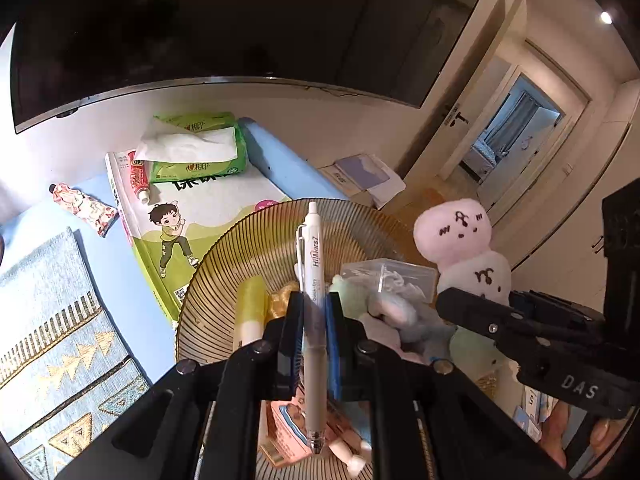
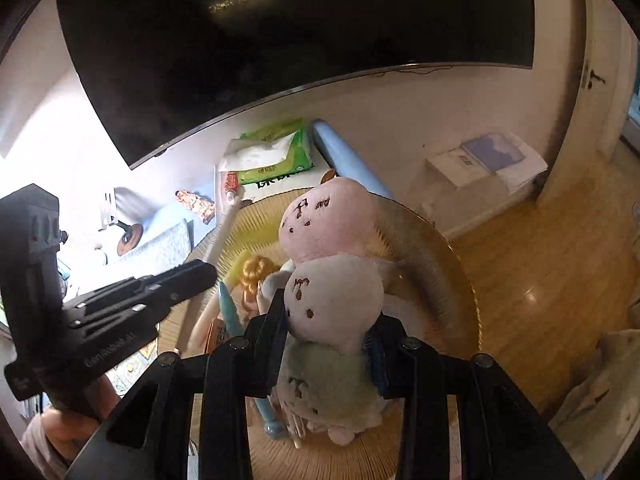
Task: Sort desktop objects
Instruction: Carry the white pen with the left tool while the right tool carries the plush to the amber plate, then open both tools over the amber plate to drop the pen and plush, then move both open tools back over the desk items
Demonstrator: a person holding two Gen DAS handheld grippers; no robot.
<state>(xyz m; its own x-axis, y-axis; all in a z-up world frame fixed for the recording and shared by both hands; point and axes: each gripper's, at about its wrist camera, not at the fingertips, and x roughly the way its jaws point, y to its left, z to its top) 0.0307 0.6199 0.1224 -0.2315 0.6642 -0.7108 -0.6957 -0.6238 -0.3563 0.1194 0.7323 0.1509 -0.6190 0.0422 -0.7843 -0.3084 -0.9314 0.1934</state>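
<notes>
The white pen [image 1: 310,280] stands clamped between the fingers of the left gripper [image 1: 314,312], whose jaws are pinched tight on its grey barrel; its clip end points up and away, its tip down toward the camera. It hangs over the ribbed amber glass bowl [image 1: 248,240], apart from the things lying inside. The right gripper [image 2: 330,320] is closed partway on the stacked plush toy [image 2: 332,220], its pads pressing the pale middle ball, with the pink head above and the green ball below. This toy too is held over the bowl, and it blocks much of the bowl's far side in the right wrist view.

In the bowl lie a doll with orange hair [image 2: 256,272], a clear plastic box [image 1: 388,276], a yellow and white tube [image 1: 250,308], a teal object [image 2: 230,308] that may be a brush handle, though the view is too crowded to be sure, and a soft grey-blue toy [image 1: 404,312].

Beyond the bowl, on the blue table [image 1: 120,264], rests a children's book [image 1: 192,216] with a green tissue pack [image 1: 200,148] and a red tube [image 1: 139,176] on top. A patterned tube [image 1: 84,208] lies left of the book, and a woven mat [image 1: 52,320] nearer the camera. A large dark screen [image 1: 240,20] hangs on the wall behind. A box with papers [image 2: 484,160] sits on the wooden floor [image 2: 540,264].
</notes>
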